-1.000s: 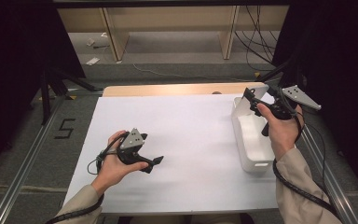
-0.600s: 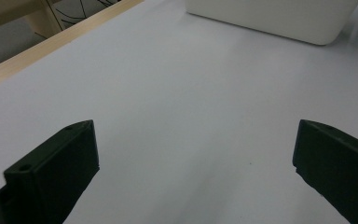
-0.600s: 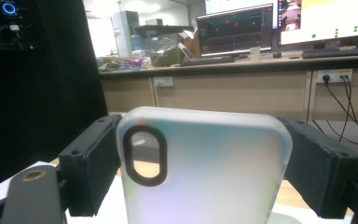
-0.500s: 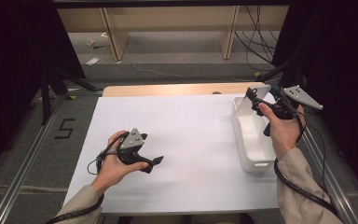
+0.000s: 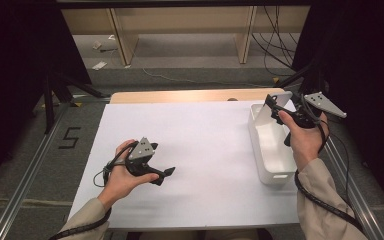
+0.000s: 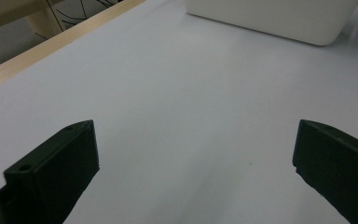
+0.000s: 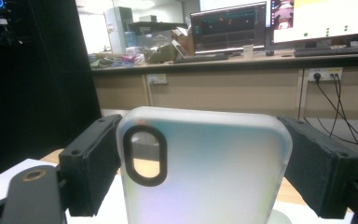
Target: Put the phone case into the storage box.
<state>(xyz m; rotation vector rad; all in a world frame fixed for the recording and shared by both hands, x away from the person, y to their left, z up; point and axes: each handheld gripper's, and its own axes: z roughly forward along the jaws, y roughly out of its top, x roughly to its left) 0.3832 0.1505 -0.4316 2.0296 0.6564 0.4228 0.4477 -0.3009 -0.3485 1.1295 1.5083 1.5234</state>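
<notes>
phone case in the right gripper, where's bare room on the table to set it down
The white sheet is bare between the left gripper and the white bin, and across its far half up to the wooden table edge. The bin's inside also looks empty. It is tight only at the right, where the right gripper holds the phone case above the bin.

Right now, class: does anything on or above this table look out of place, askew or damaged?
Nothing stands out. The right hand-held gripper holds a translucent phone case upright above the white bin. The left hand-held gripper rests open on the white table cover. Nothing looks spilled or broken.
</notes>
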